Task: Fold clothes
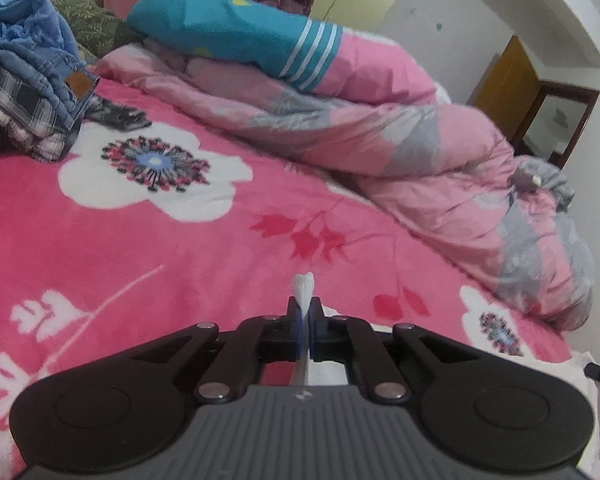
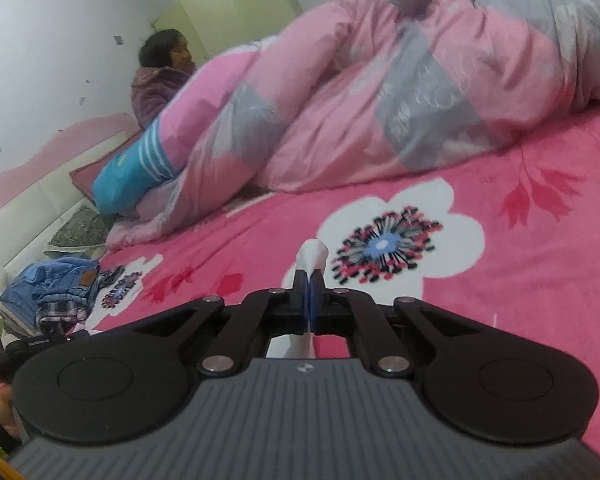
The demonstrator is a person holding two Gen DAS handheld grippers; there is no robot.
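While pinched between both grippers [image 1: 305, 320] [image 2: 309, 300], white cloth [image 1: 304, 292] pokes past their fingertips.

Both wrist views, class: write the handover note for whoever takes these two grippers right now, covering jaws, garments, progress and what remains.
Left gripper: jaws shut on a pinch of white fabric.
Right gripper: jaws shut on white fabric too; whether it is the same garment cannot be told.
Both are held over the pink floral bedspread.
Pile of jeans and plaid clothes sits at the bed's far corner; a rumpled pink-and-grey duvet lies alongside.
Done: both grips taken.
Left: fold the white piece, then likely the pile.
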